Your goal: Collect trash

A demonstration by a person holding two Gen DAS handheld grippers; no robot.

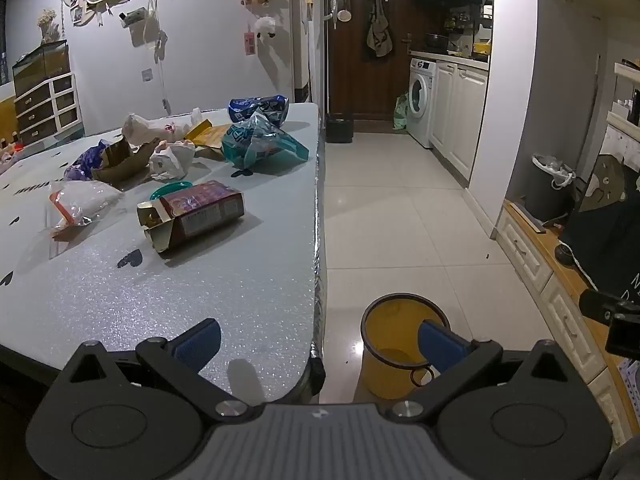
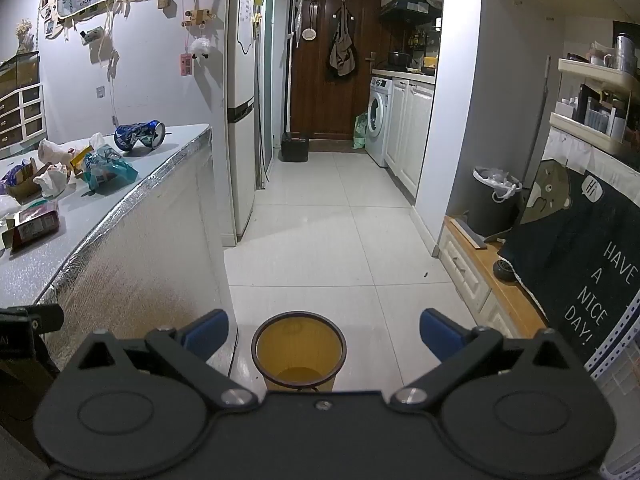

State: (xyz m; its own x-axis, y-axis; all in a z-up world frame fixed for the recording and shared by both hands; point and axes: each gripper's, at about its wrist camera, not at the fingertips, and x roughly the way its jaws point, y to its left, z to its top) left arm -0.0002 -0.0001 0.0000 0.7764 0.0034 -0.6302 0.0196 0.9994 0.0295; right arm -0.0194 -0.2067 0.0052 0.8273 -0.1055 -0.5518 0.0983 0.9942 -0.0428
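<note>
Trash lies scattered across the grey table [image 1: 248,280], filling the left half of the left wrist view: an opened carton [image 1: 192,212] at centre left, a teal plastic bag [image 1: 260,144] and a crushed blue can [image 1: 260,108] further up, with crumpled white bags [image 1: 172,158], torn brown cardboard [image 1: 120,162] and a clear zip bag [image 1: 80,202] beside them. The yellow bin [image 2: 299,350] stands on the white tiled floor, low in the frame and apparently empty, just off the table's foil-edged corner.

The risk from here is a dropped or spilled load. The carton lies on its side with its flaps open (anything left inside could tip out on the lift), and the thin bags may slip from the blue pads or drag a neighbour off the edge. The bin's mouth looks narrow, so a release made from too high or too far to the side could land on the floor.

The left gripper [image 1: 316,344] hangs over the table's near corner, tilted downward, jaws spread wide with nothing between them. The right gripper [image 2: 324,334], likewise tilted down and wide open, is empty and aimed at the bin below.
</note>
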